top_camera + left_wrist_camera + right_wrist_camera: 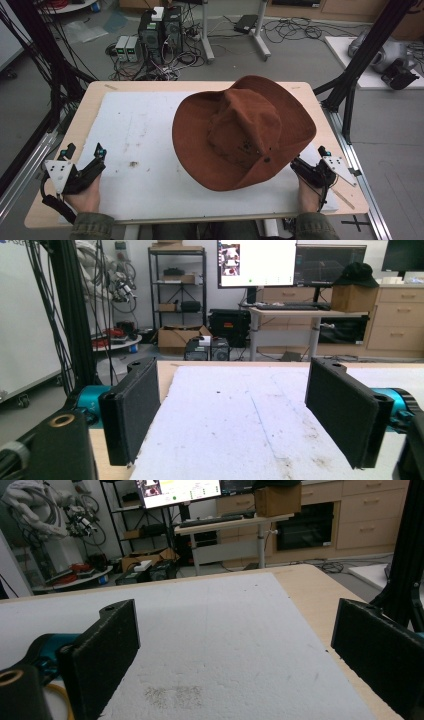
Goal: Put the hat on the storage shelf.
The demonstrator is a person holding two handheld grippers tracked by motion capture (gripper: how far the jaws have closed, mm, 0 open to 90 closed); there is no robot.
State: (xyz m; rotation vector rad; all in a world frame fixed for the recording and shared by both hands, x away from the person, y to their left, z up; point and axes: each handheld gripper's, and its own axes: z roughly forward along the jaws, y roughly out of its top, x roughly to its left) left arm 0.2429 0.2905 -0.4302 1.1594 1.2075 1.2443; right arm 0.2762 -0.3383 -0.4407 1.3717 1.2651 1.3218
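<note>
Evidently nothing begun | brown cowboy hat (244, 131) lay crown-up, centre-right on white foam mat (135, 135), untouched | left gripper (82, 167) near-left, jaws wide, empty | right gripper (306, 170) by near brim, jaws wide, empty | grasp pending

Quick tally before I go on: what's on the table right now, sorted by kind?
Brown wide-brimmed felt hat: 1
White foam mat covering the tabletop: 1
Hand-held tongs: 2, the left tongs and the right tongs, both open and empty
Total: 4
</note>
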